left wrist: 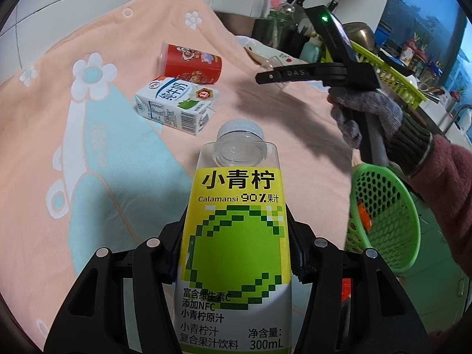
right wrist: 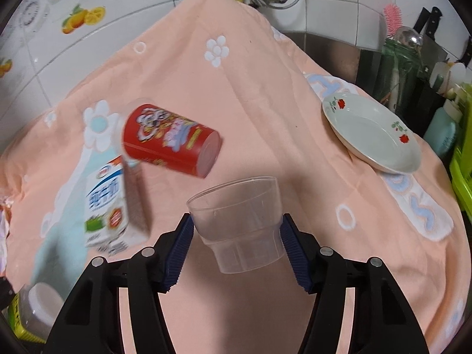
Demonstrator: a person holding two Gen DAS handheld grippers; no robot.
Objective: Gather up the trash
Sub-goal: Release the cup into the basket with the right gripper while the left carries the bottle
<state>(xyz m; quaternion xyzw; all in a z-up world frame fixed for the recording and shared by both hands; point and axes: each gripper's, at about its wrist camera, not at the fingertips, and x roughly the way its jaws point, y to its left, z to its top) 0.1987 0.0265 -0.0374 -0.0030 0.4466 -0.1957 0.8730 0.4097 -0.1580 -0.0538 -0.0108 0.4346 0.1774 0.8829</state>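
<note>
My left gripper [left wrist: 236,253] is shut on a clear juice bottle [left wrist: 236,221] with a yellow-green label, held above the peach cloth [left wrist: 88,162]. My right gripper [right wrist: 237,253] is shut on a clear plastic cup [right wrist: 240,221], its blue pads [right wrist: 180,253] pressing both sides; the gripper also shows in the left wrist view [left wrist: 262,77]. A red can [left wrist: 191,65] lies on its side on the cloth, also in the right wrist view [right wrist: 171,141]. A white milk carton [left wrist: 174,106] lies beside it, also in the right wrist view [right wrist: 109,206].
A green perforated basket [left wrist: 383,221] sits at the cloth's right edge, below the right hand. A flowered plate [right wrist: 371,135] rests on the cloth at the right. Knives, bottles and a yellow-green rack [left wrist: 392,70] stand behind. A tiled wall [right wrist: 73,0] with pipes is at the back.
</note>
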